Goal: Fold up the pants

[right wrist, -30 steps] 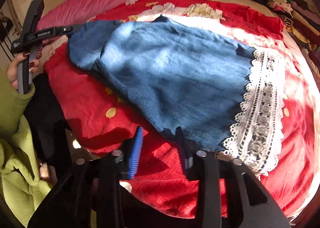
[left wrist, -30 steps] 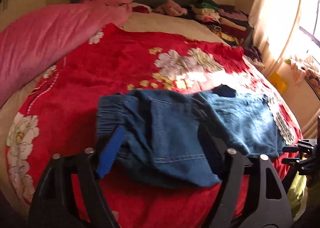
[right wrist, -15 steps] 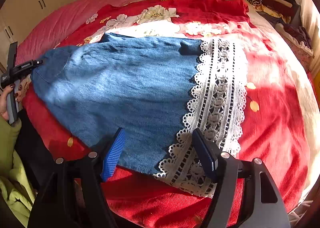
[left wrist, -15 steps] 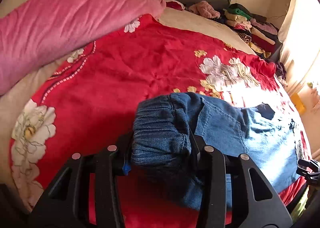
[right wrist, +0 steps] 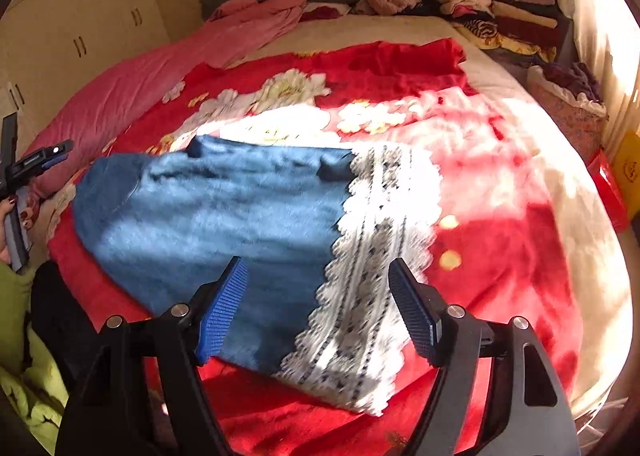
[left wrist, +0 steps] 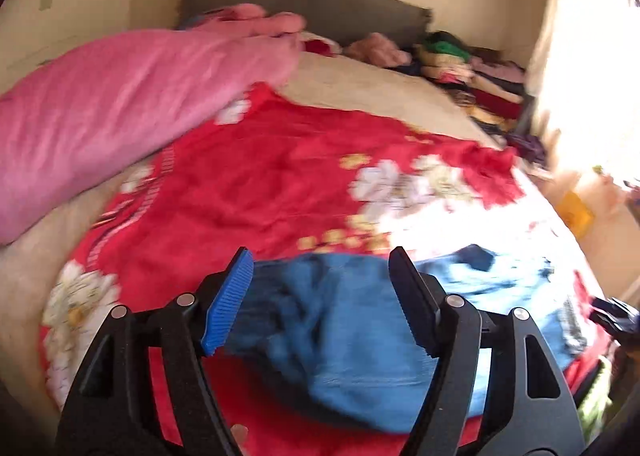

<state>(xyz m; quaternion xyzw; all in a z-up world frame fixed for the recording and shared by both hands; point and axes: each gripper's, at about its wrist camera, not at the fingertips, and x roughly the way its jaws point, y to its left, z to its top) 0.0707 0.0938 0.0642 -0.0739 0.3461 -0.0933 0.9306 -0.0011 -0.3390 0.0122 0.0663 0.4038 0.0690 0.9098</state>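
While you are holding both tongs over it, the red blanket (right wrist: 384, 64) is spreading plush and flower-printed well beyond both sets of tips, sunlit on its right part. Past your left tongs, up and to their left, a long pink quilt (left wrist: 104, 116) is lying in a soft roll, and a stack of folded clothes (right wrist: 508, 16) is sitting far ahead of your right tongs, toward their right.

The pants (right wrist: 224, 216), blue denim, are lying flat on the blanket straight ahead of both tools, with the bunched waist end (left wrist: 320, 308) showing between and just beyond the left tips. A white lace hem (right wrist: 376, 276), scalloped and openwork, is running in a band between the right tips.

Your left tongs (left wrist: 320, 300) are standing wide, gripping nothing, ribbed blue pad (left wrist: 228, 300) showing on one finger. Your right tongs (right wrist: 316, 308) are spread equally wide, empty above the denim and lace.
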